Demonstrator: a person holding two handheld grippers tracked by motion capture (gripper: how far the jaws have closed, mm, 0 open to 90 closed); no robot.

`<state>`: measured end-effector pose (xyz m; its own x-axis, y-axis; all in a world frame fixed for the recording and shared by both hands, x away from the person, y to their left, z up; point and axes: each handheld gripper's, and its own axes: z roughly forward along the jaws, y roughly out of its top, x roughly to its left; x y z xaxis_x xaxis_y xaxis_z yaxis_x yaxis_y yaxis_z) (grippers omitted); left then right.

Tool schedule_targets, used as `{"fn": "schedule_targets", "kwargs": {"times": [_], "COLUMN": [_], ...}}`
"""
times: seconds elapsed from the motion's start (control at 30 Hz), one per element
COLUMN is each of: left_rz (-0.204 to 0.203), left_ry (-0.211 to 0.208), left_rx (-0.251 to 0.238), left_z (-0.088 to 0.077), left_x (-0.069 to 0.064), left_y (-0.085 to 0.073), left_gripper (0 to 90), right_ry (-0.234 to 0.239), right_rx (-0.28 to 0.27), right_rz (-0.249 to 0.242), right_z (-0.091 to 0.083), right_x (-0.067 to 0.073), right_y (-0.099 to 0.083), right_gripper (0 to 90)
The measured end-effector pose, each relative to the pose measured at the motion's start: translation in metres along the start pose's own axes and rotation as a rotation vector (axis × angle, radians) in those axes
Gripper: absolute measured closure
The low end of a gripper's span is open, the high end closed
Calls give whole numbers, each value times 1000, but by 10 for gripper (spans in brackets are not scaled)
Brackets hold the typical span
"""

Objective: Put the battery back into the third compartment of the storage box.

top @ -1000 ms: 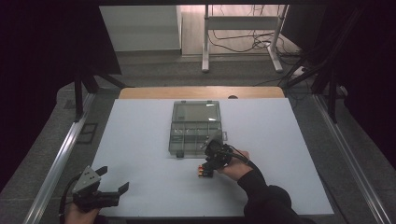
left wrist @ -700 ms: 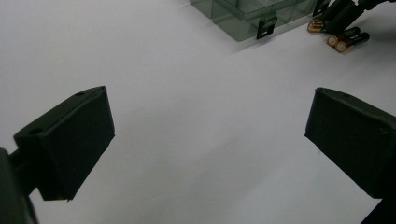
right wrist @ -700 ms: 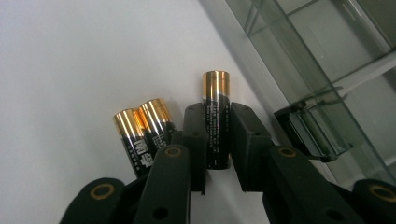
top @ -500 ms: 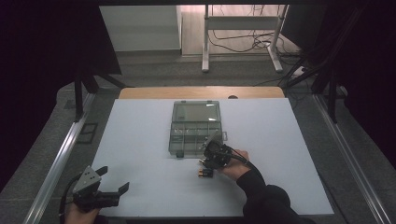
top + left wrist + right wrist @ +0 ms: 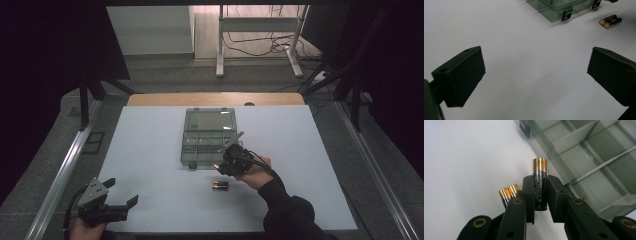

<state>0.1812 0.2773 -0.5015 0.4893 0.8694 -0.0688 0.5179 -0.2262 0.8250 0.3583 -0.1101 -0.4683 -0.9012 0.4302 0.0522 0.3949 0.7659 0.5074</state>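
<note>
With your right gripper (image 5: 540, 195) clamped on a battery (image 5: 539, 185) and left gripper (image 5: 534, 75) gaping, carry it over the box (image 5: 207, 137).

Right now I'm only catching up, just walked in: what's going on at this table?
A person works with a claw in each hand. The right claw is shut on one battery, held above the white table beside the open clear compartment box. Two more batteries lie on the table nearby. The left claw is open and holds nothing, near the table's front corner.
</note>
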Motion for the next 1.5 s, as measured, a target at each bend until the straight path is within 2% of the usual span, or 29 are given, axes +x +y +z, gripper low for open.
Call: {"fn": "schedule_targets", "kwargs": {"times": [0.2,0.53,0.67,0.8,1.1,1.5], "left_rz": [-4,-2,0,0,1,0], "left_ry": [1,3,3,3,3,1], "left_rx": [1,3,4,5,7,7], "left_z": [0,0,0,1,1,1], "left_x": [0,0,0,0,0,0], "left_y": [0,0,0,0,0,0], "left_gripper": [17,18,18,17,18,18], "right_ry": [-19,-56,-63,-89,-116,-153], "right_rx": [-26,-63,-73,-81,-82,-61], "right_rz": [13,70,78,89,108,142], "right_z": [-8,-15,-17,-18,-12,6], "right_x": [-5,-28,-33,-41,-52,-68], "right_y": [7,20,25,35,47,62], "right_gripper": [762,762,762,762,762,762]}}
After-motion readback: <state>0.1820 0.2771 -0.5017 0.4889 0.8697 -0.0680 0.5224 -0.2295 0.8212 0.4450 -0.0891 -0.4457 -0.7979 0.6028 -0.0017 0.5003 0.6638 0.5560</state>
